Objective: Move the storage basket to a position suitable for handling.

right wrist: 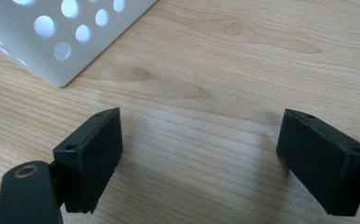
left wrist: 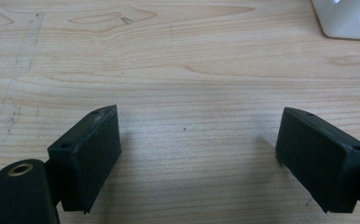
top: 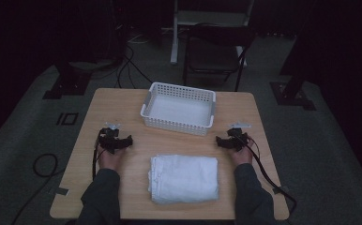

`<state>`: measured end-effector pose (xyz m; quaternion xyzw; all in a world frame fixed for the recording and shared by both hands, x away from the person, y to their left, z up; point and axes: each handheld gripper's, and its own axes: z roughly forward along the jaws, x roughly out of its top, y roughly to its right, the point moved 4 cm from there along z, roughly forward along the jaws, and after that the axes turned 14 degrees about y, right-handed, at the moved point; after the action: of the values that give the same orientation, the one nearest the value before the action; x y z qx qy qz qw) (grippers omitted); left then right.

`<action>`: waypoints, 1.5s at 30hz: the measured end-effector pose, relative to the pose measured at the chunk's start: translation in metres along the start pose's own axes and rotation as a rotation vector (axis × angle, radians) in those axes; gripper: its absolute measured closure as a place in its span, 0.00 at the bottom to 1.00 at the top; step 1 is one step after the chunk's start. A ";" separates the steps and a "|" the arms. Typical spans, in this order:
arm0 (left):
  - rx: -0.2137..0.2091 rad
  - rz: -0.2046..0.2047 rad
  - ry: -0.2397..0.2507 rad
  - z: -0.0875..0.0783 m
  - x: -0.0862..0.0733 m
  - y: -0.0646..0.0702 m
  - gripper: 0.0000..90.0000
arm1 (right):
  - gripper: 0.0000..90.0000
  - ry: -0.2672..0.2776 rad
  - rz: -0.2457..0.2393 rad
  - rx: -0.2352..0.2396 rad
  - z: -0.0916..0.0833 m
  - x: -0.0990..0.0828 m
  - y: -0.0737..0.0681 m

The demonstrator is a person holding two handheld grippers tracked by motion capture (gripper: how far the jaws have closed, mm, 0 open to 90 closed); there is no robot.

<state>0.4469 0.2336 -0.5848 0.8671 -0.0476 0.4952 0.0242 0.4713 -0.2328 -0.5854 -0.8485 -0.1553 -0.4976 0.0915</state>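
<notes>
A thick white folded cotton towel was seen lying flat between the empty, wide-open left claw and right claw

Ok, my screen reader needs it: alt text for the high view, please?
A folded white towel lies near the front of a wooden table, between a person's left gripper and right gripper, both open and empty. Behind it sits an empty white basket.
</notes>
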 end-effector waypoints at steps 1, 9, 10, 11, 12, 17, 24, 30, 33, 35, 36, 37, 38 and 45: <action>0.000 0.000 0.000 0.000 0.000 0.000 0.15 | 0.16 0.000 0.000 0.000 0.000 0.000 0.000; 0.001 -0.001 0.001 -0.005 -0.003 -0.001 0.15 | 0.21 -0.020 -0.003 0.003 -0.004 0.000 -0.002; 0.001 -0.001 0.001 -0.005 -0.003 -0.001 0.15 | 0.21 -0.020 -0.003 0.003 -0.004 0.000 -0.002; 0.001 -0.001 0.001 -0.005 -0.003 -0.001 0.15 | 0.26 -0.026 0.003 -0.004 -0.006 0.001 -0.002; 0.001 -0.001 0.001 -0.005 -0.003 -0.001 0.15 | 0.29 -0.030 0.005 -0.008 -0.006 0.001 -0.001; 0.006 -0.002 0.000 -0.005 -0.003 -0.001 0.15 | 0.50 -0.044 0.022 -0.011 -0.009 0.005 -0.002; 0.010 -0.006 0.001 -0.004 -0.003 -0.001 0.15 | 0.53 -0.011 0.007 0.024 -0.013 0.020 -0.017; 0.017 -0.010 0.002 -0.004 -0.002 0.000 0.15 | 0.57 0.009 -0.004 0.039 -0.017 0.029 -0.021; 0.019 -0.011 0.001 -0.004 -0.002 0.000 0.15 | 0.58 0.024 -0.010 0.039 -0.019 0.035 -0.022; 0.021 -0.012 0.001 -0.004 -0.002 0.001 0.15 | 0.60 0.032 -0.006 0.044 -0.020 0.038 -0.023; 0.021 -0.013 0.001 -0.004 -0.002 0.001 0.15 | 0.61 0.035 -0.003 0.042 -0.021 0.040 -0.024; 0.022 -0.013 0.001 -0.004 -0.002 0.001 0.15 | 0.61 0.041 -0.002 0.045 -0.022 0.041 -0.024; 0.022 -0.013 0.001 -0.003 -0.002 0.001 0.15 | 0.61 0.045 0.001 0.050 -0.022 0.043 -0.025; 0.023 -0.013 0.000 -0.003 -0.002 0.001 0.15 | 0.60 0.078 0.019 0.049 -0.026 0.055 -0.027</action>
<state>0.4427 0.2329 -0.5849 0.8677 -0.0362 0.4955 0.0176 0.4657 -0.2058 -0.5248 -0.8274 -0.1560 -0.5253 0.1229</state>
